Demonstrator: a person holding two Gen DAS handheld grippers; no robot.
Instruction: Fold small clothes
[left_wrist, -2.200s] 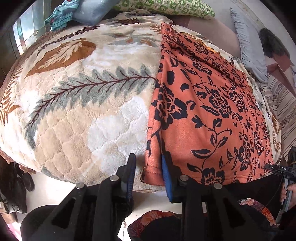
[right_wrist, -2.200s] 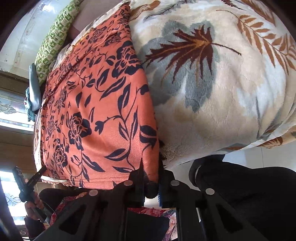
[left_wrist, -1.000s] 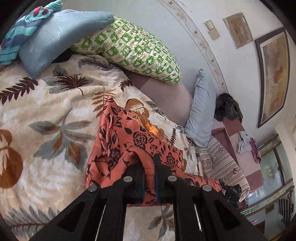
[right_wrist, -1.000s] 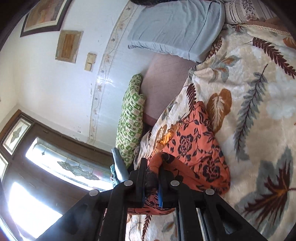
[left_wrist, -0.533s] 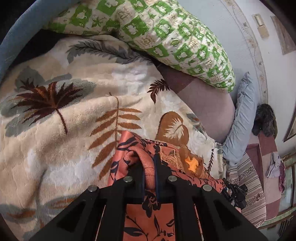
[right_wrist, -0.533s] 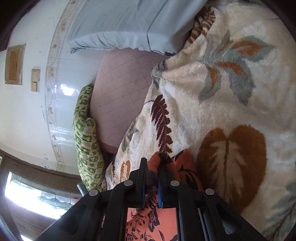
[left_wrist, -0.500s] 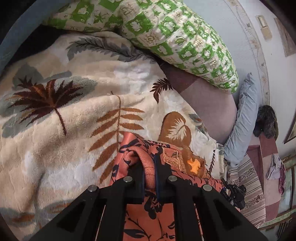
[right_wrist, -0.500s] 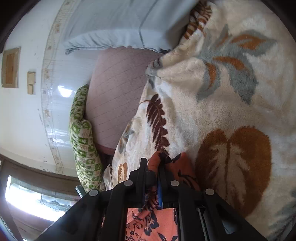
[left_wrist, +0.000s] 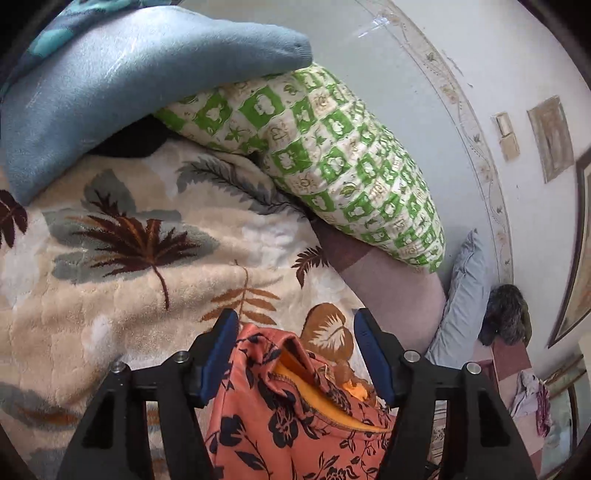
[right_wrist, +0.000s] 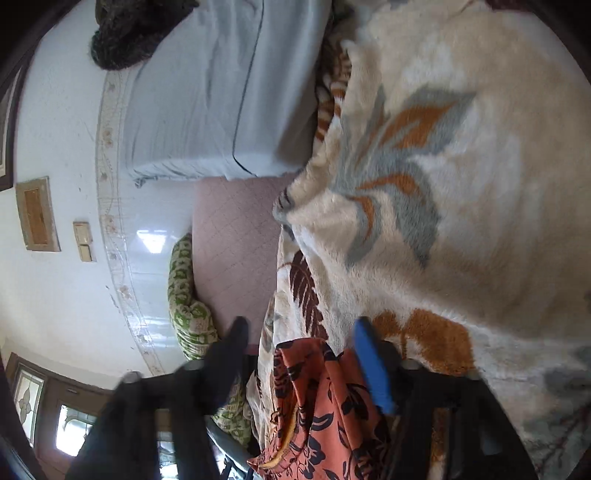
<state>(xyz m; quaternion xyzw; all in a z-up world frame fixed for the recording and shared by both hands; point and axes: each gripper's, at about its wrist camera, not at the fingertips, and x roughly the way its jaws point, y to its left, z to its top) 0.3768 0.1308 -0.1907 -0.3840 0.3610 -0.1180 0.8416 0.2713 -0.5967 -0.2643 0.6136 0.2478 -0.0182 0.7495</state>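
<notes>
From the left wrist, the left gripper (left_wrist: 293, 347) stood with jaws apart over the orange floral garment (left_wrist: 295, 417), which lay on the leaf-print blanket (left_wrist: 110, 266) near its pillow-side edge. One fold looked laid; more seemed left.

From the right wrist, the right gripper (right_wrist: 301, 363) was likewise spread, the garment's long axis running back toward the person.

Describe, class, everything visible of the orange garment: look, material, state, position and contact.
The orange garment looks like soft, thin fabric printed with dark navy flowers and vines, with a brighter orange inner layer showing at a gaping fold. It lies bunched on the leaf-patterned blanket, between the open fingers of the left gripper and right gripper. Neither grips it; whether any pad touches it is unclear.
</notes>
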